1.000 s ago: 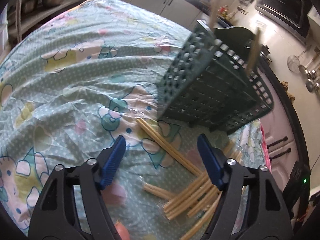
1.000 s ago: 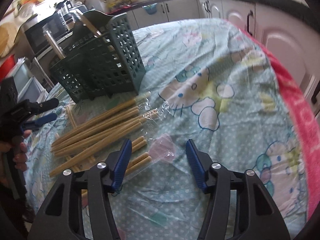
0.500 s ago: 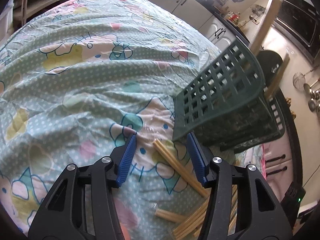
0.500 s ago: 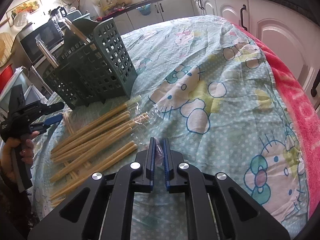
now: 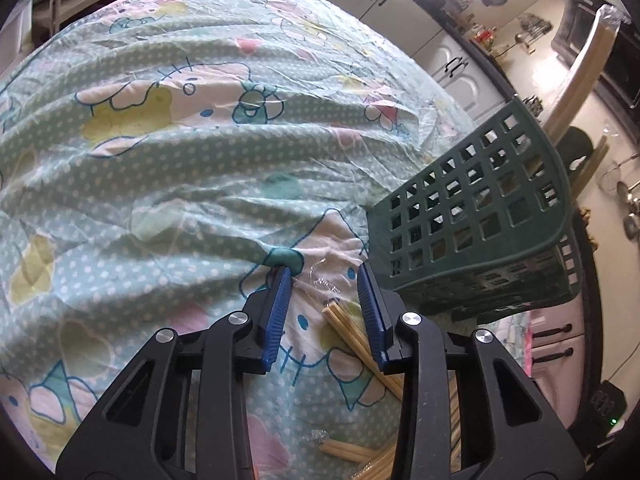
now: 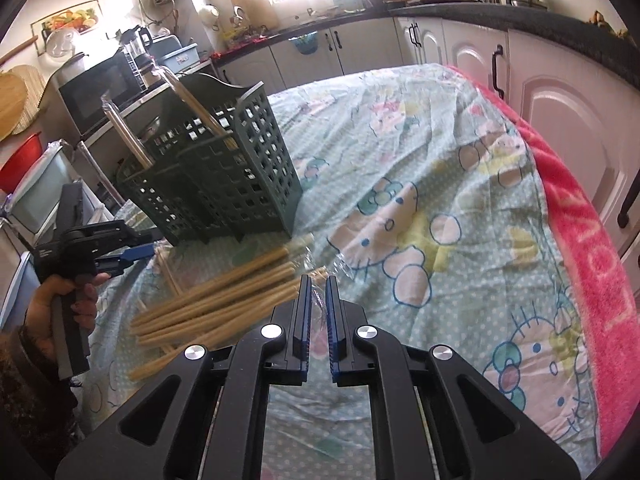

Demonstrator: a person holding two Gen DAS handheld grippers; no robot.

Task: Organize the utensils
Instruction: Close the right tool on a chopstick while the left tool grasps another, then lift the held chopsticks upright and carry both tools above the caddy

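A dark green slotted basket (image 5: 480,232) (image 6: 224,184) stands on the cartoon-print tablecloth (image 5: 180,168), with two long wrapped utensils (image 6: 124,136) upright in it. Several bamboo sticks (image 6: 224,296) lie in front of it. My left gripper (image 5: 324,270) (image 6: 136,252) is low over the cloth beside the basket. Its jaws are closing around the wrapped ends of a bamboo stick pair (image 5: 344,324), which lies against the right finger and is not pinched. My right gripper (image 6: 318,280) is shut on the crinkled clear wrapper (image 6: 318,304) of a utensil by the pile. What lies inside the wrapper is hidden.
A pink towel (image 6: 580,240) edges the table on the right. White cabinets (image 6: 560,92) and a dark counter ring the table. A microwave (image 6: 100,88) stands behind the basket. A person's hand (image 6: 64,304) holds the left gripper's handle. More sticks (image 5: 348,450) lie under the left gripper.
The left gripper slid forward to the stick ends near the basket and its jaws narrowed. The right gripper shut on the wrapped utensil, then rose a little with it.
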